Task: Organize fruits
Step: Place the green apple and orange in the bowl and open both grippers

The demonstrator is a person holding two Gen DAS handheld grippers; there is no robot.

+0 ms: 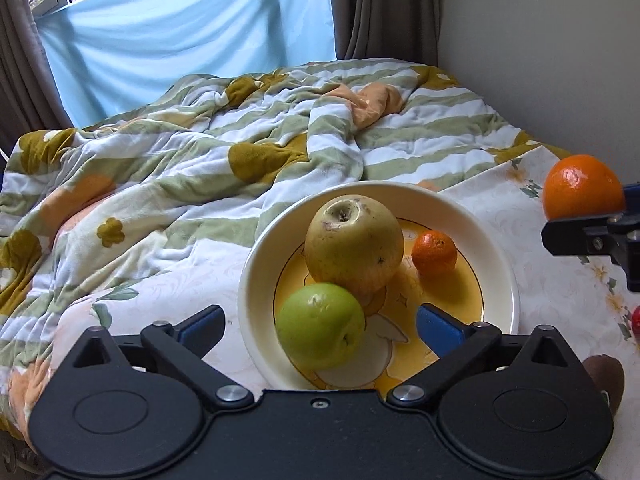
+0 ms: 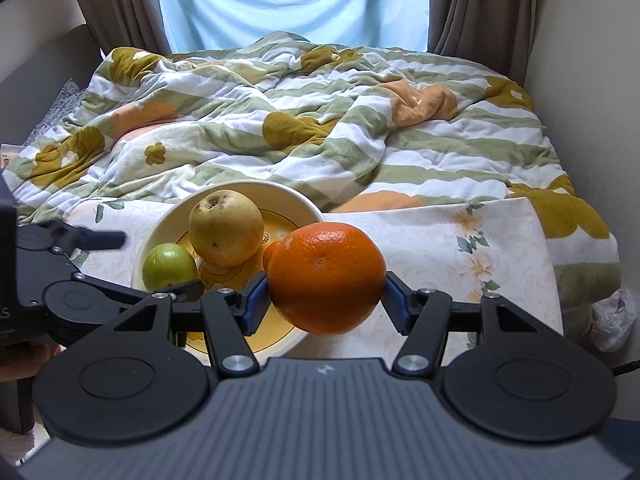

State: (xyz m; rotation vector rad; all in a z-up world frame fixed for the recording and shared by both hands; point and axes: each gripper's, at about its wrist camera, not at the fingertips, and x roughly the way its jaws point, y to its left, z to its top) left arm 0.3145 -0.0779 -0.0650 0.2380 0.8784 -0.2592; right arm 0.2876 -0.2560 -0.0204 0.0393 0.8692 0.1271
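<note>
A cream plate [image 1: 400, 192] with a yellow centre holds a large yellow apple [image 1: 354, 244], a small mandarin [image 1: 434, 254] and a green apple [image 1: 320, 326]. My left gripper [image 1: 320, 320] is open low over the plate's near side. The green apple lies between its blue pads, which do not touch it. In the right wrist view my right gripper [image 2: 325, 296] is shut on a big orange [image 2: 326, 276], held in the air just right of the plate [image 2: 288, 192]. That orange [image 1: 582, 188] also shows at the right edge of the left wrist view.
The plate sits on a floral cloth [image 2: 460, 248] at the bed's near edge. A rumpled striped quilt [image 1: 180, 152] fills the bed behind it. A brown fruit [image 1: 606, 376] and something red [image 1: 636, 320] lie at the right. A wall runs along the right side.
</note>
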